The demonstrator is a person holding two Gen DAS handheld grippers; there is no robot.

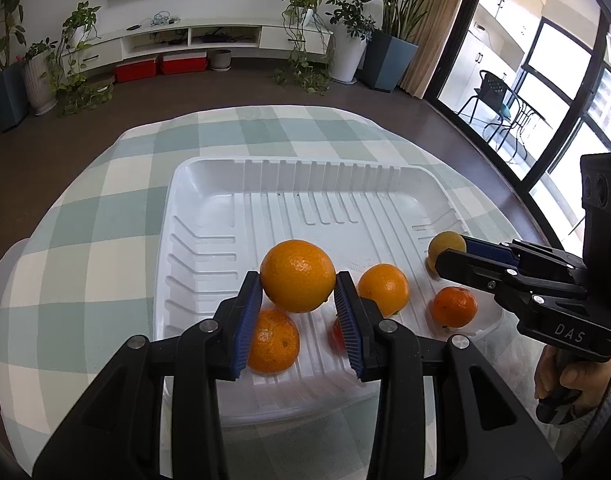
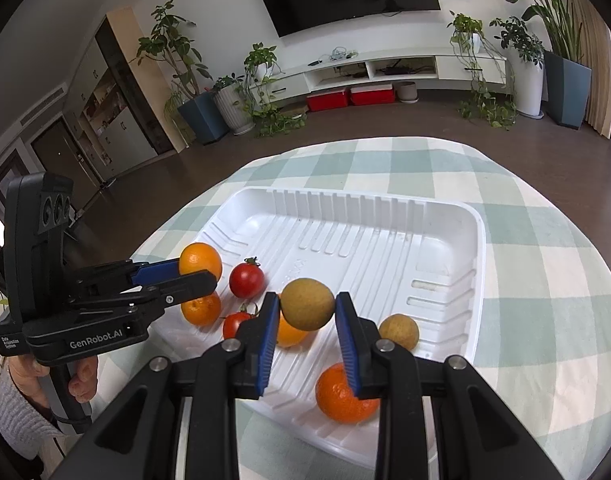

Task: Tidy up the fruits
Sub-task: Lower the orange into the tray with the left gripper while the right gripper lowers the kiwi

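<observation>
Reading "GenRobot.AI", the left gripper (image 2: pixel 199 270) clamps an orange (image 1: pixel 298 276); the right gripper (image 2: pixel 307 312) ("DAS" on its side) clamps a brownish-yellow fruit (image 2: pixel 307 304), both over the white tray (image 2: pixel 445 216), checked tablecloth (image 2: pixel 525 248), frame centre.

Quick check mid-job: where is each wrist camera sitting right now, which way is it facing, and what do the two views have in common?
Left wrist: behind the left gripper, looking down-forward at the white tray; it is shut on an orange; the right gripper and hand show at right.
Right wrist: behind the right gripper, same heading, shut on a yellow-brown fruit; the left gripper and hand show at left.
Shared: tray, both held fruits, checked tablecloth, TV wall.
</observation>
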